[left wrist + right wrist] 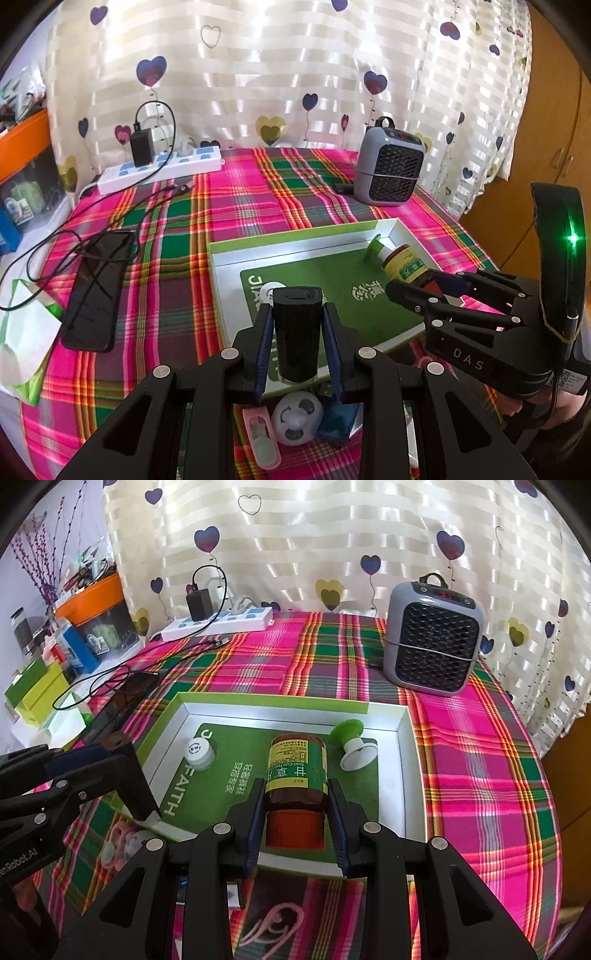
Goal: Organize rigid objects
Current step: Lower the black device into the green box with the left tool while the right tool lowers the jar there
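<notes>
Two things are in hand, one per gripper, both above the green tray (404,716). The bottle (297,771) lies lengthwise between the right gripper (297,825) pads, clamped on its brown body, orange cap toward the camera and base pointing away toward the far tray wall. So its long axis runs along the fingers, not across them. It appears to hang low over the tray's green floor, just right of centre; whether it touches I cannot tell. A green-and-white suction piece (352,747) lies on its side just beyond and to the right of the bottle's base, and a small white jar (200,753) stands well to the left.

The left gripper (297,345) is clenched on a black case (295,332), long axis likewise along its fingers, over the tray's near left edge, close to the jar (271,290).

My judgement: lowering the bottle straight down looks clear, while pushing it forward could knock the suction piece. Outside the tray, near its front edge, a white ball (297,415), a pink clip (262,437) and a blue thing (338,421) wait on the plaid cloth (236,206).
</notes>
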Available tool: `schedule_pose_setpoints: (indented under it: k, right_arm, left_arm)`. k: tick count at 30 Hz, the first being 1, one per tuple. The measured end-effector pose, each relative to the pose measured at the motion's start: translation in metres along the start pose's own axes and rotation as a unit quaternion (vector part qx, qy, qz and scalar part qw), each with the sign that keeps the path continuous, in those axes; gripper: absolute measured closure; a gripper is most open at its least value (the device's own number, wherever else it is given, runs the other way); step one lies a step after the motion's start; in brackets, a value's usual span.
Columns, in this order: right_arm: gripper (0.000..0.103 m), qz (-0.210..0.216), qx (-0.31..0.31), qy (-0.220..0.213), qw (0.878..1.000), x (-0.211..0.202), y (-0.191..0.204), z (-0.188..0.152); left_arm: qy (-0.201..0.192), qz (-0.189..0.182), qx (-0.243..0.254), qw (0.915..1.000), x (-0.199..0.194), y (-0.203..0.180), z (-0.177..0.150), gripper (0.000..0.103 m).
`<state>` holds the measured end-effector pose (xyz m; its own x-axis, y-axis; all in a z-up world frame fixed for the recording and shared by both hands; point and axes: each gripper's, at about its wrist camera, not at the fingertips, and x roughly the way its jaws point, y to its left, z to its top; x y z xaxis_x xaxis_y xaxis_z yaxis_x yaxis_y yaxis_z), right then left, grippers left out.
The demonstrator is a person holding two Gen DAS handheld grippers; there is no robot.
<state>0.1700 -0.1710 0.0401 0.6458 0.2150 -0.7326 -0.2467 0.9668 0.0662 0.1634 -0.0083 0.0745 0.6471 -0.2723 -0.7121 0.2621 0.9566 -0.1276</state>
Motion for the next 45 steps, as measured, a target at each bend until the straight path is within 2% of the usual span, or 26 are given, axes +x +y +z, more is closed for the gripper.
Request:
schedule_pose_setpoints:
  k: [10, 28, 32, 34, 35, 45]
  right_arm:
    - [0.07, 0.011, 0.001, 0.026, 1.0, 0.024, -0.003, 0.004]
    - [0.07, 0.017, -0.022, 0.04, 0.999, 0.048, -0.003, 0.02]
    - [0.07, 0.018, -0.024, 0.042, 0.999, 0.055, -0.006, 0.024]
    - [0.07, 0.019, -0.025, 0.043, 0.999, 0.058, -0.007, 0.025]
    - [0.07, 0.019, -0.027, 0.044, 0.999, 0.059, -0.007, 0.025]
    - [0.07, 0.017, -0.022, 0.05, 0.998, 0.067, -0.011, 0.025]
  left_arm:
    - [0.027, -0.001, -0.003, 0.9996, 0.026, 0.003, 0.003, 0.078]
    - [0.024, 0.003, 0.019, 0.9995, 0.052, -0.007, 0.023, 0.078]
    - [0.037, -0.006, 0.017, 0.9991, 0.062, -0.007, 0.023, 0.078]
    - [0.048, -0.006, 0.016, 0.9987, 0.07, -0.007, 0.02, 0.079]
    - [0.052, -0.006, 0.014, 0.9985, 0.072, -0.006, 0.019, 0.085]
    - [0.055, -0.009, 0.013, 0.9983, 0.077, -0.005, 0.018, 0.085]
